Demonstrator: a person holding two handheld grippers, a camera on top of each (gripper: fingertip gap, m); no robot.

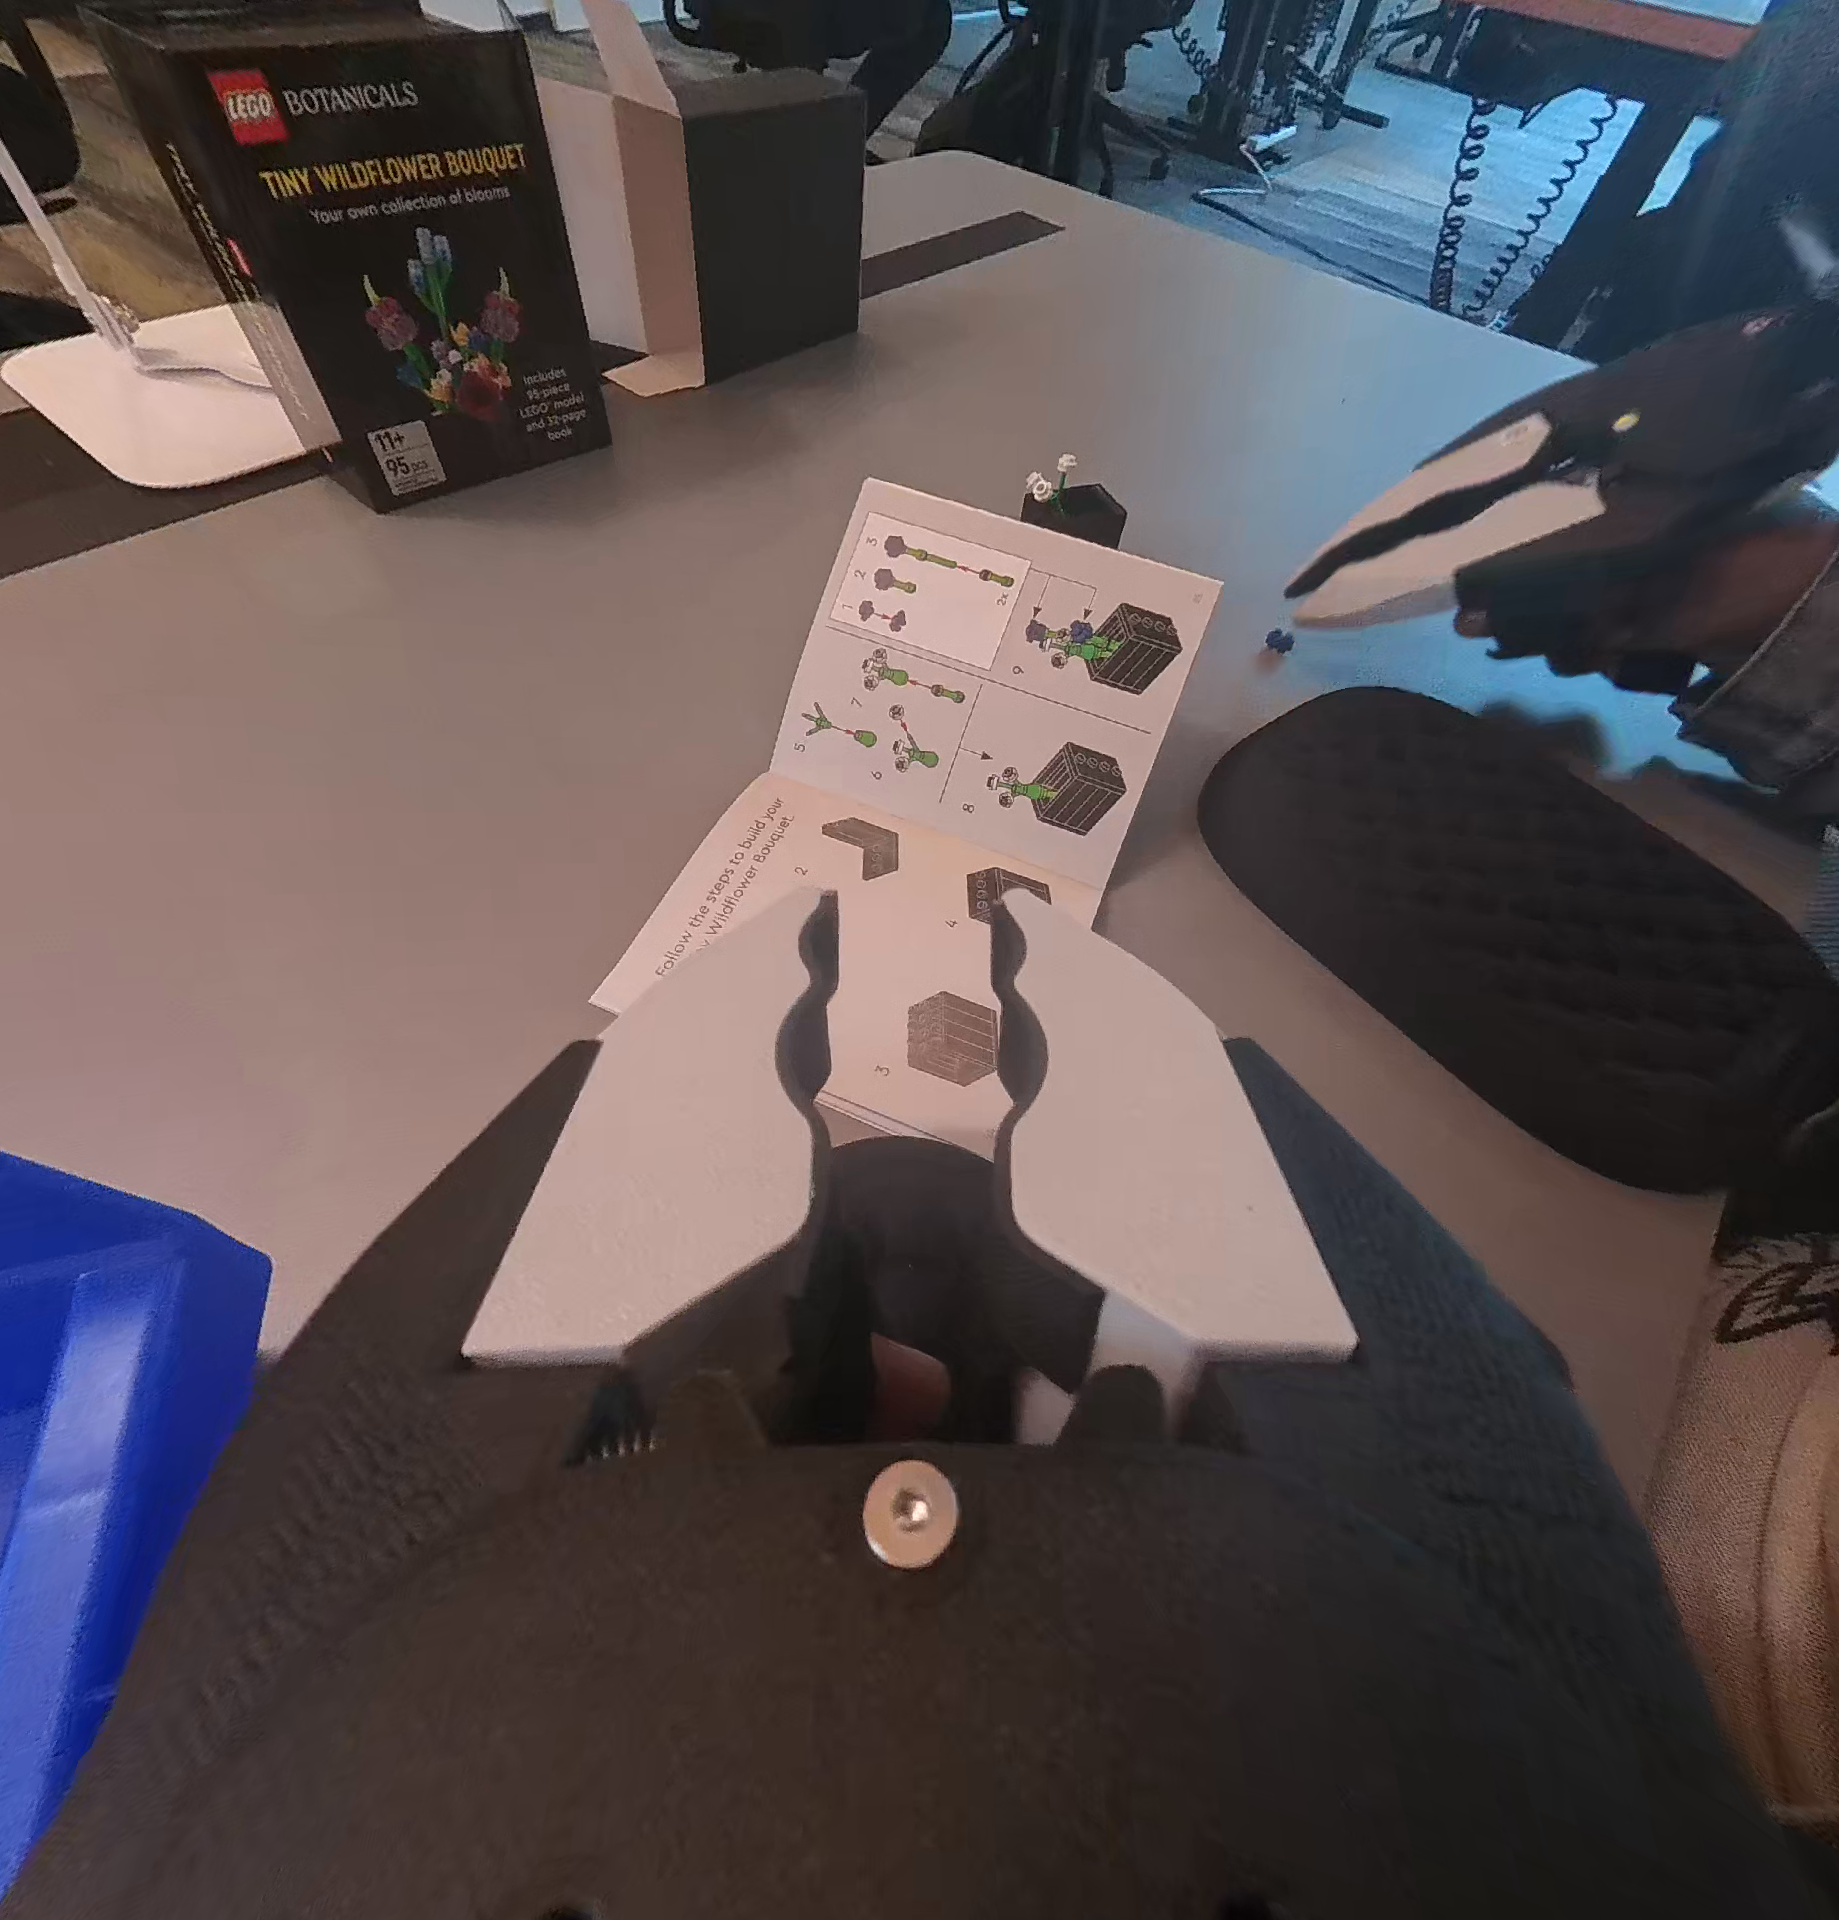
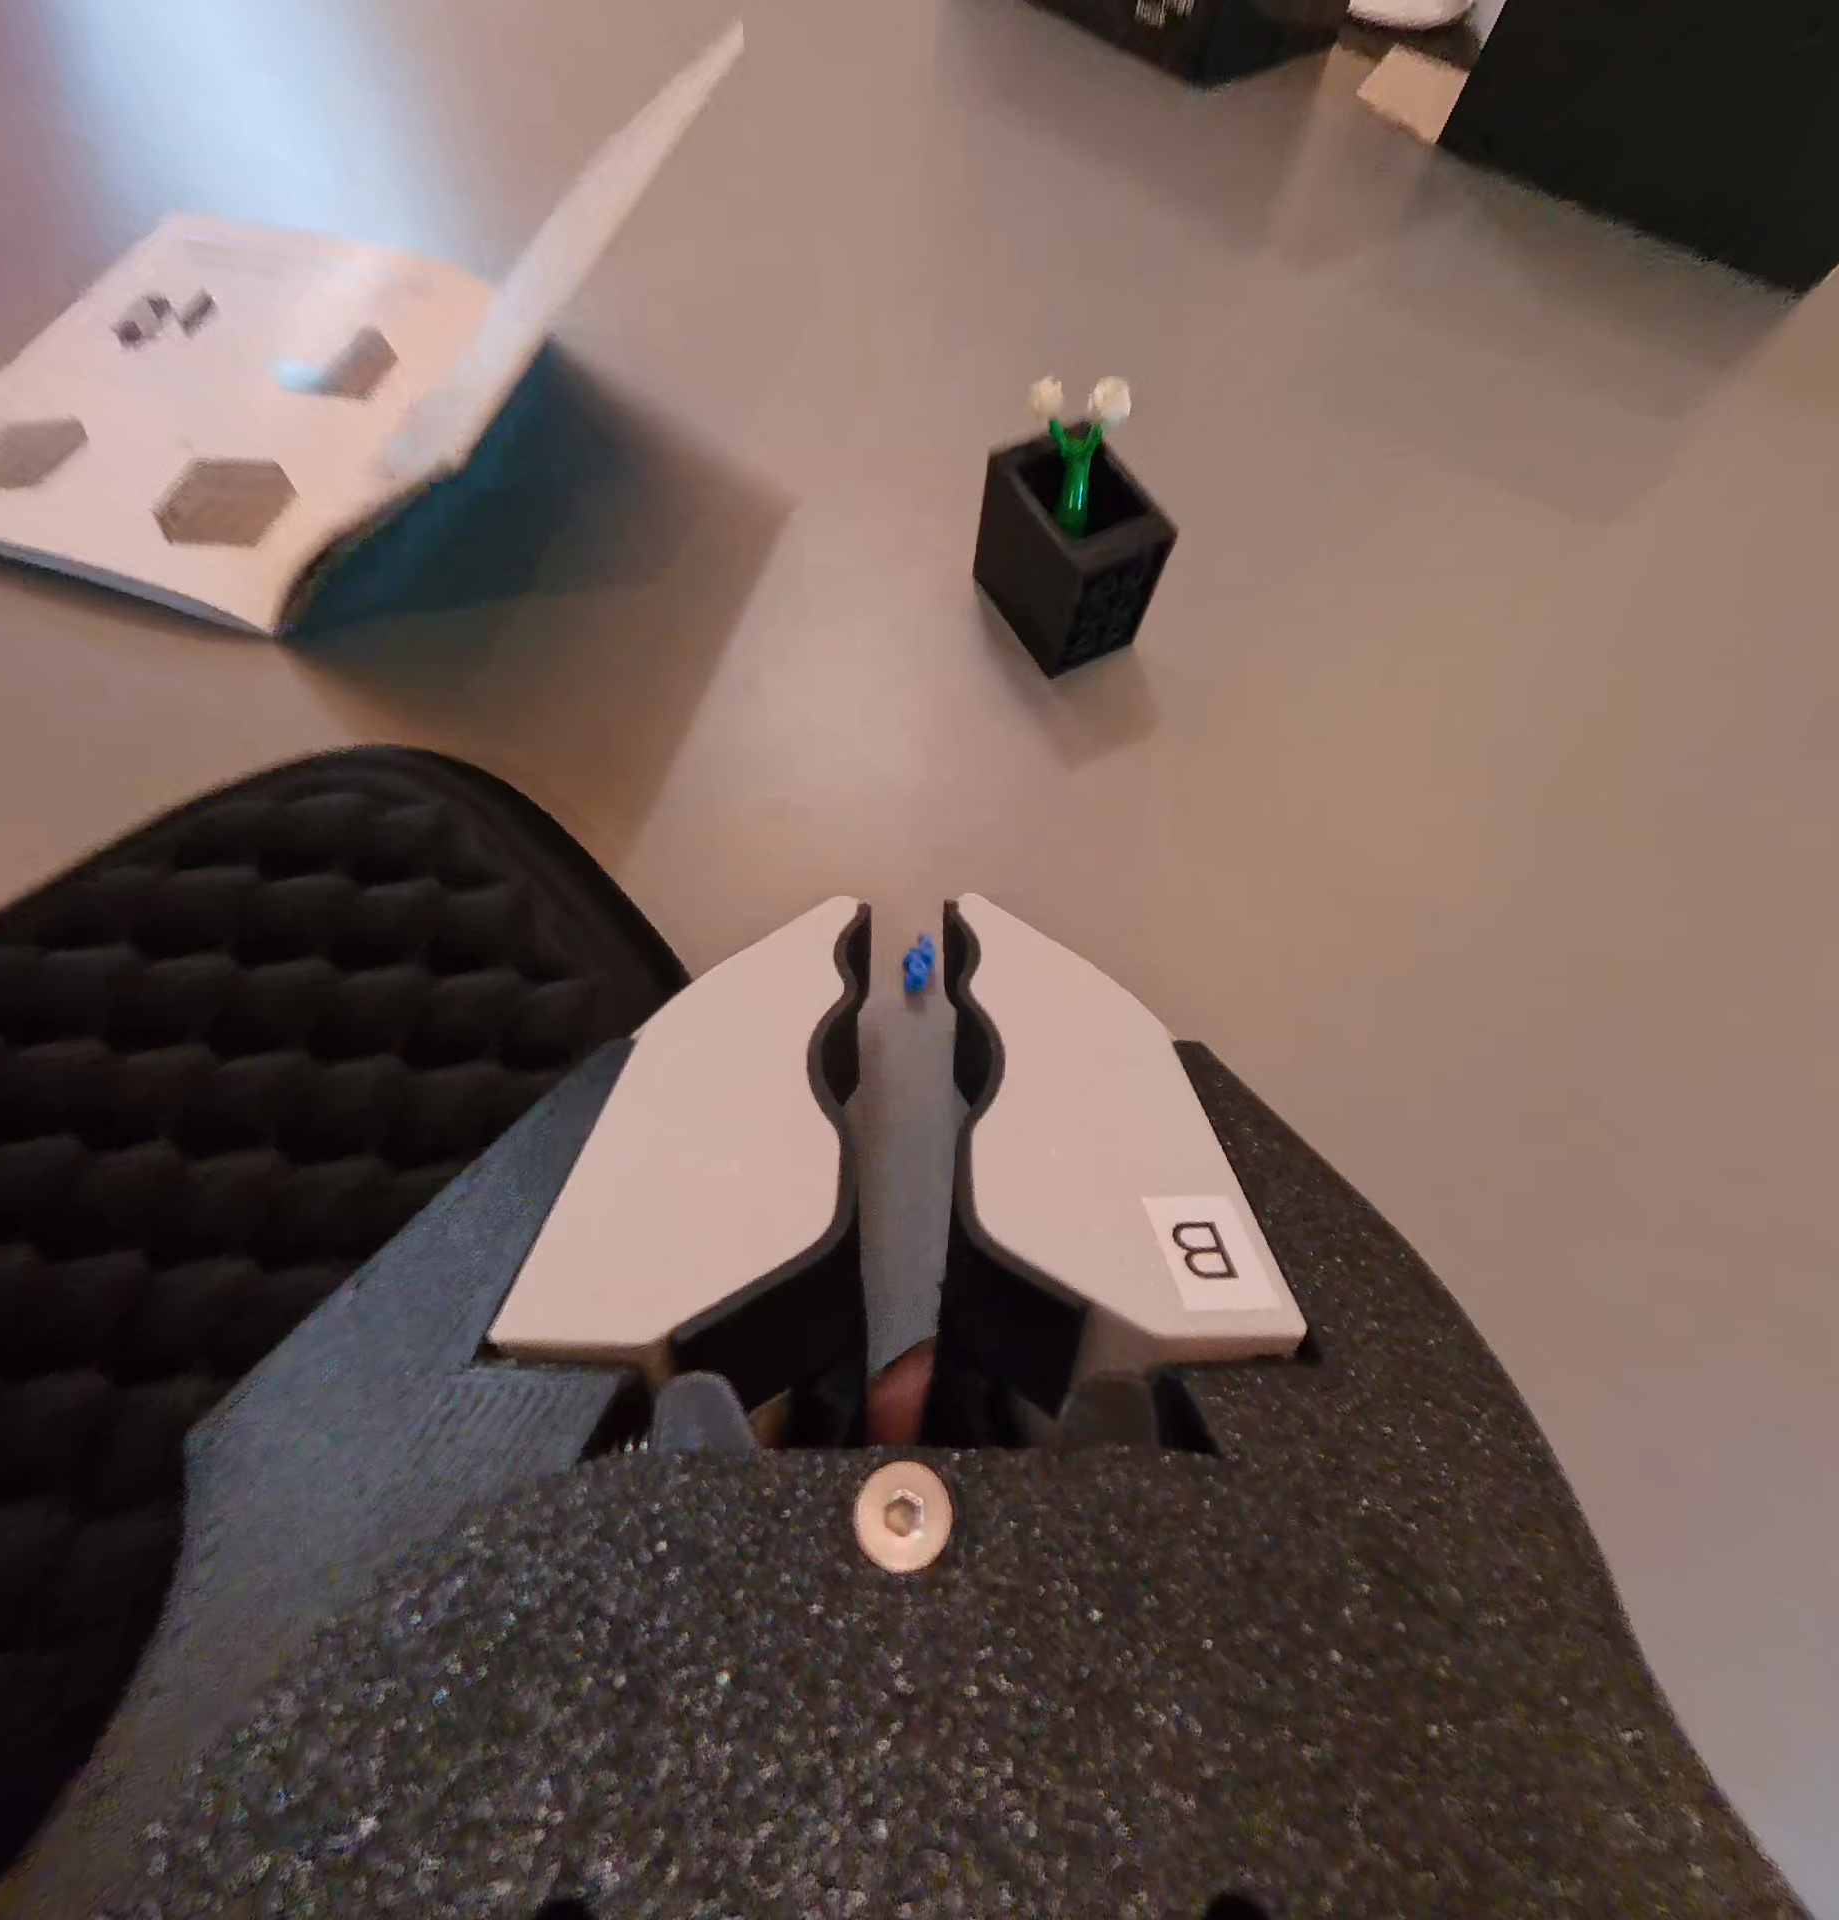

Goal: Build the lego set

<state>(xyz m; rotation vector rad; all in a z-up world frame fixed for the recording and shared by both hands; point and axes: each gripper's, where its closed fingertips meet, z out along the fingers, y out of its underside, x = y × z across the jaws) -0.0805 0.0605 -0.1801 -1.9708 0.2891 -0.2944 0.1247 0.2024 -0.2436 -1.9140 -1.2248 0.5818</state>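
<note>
Item: black vase block (image 2: 1076, 561), upright on the grey table (image 2: 1414, 831); taken as landmark for all entries below

- Green stem with two white buds (image 2: 1079, 436): seated in the vase's open top, leaning slightly
- Blue flower piece (image 2: 917, 964): loose on the table, on the near side of the vase, well apart from it; in the left wrist view it shows as a small dark-blue speck (image 1: 1276, 641)
- Right gripper (image 2: 907, 914): near side of the vase, low over the table, jaws parted narrowly with the blue piece lying in the gap between the tips; whether either pad touches it is hard to tell in the blur. Holds nothing as yet
- Left gripper (image 1: 913, 904): jaws apart and empty, hovering over the booklet
- Instruction booklet (image 1: 988, 675): open, just beside the vase on its left, far page propped up
- Black honeycomb pad (image 2: 219, 1039): near-left of the vase, beside the right gripper
- Set box (image 1: 406, 260): standing well beyond the vase
- Blue bin (image 1: 84, 1403): far near-left, at the frame edge

Step in hand, by judgement: picking up the blue flower piece for the next stem of the bouquet

Next move calls for: closing the tips squarely on so small a piece without flicking it away, then a clean lift
</note>
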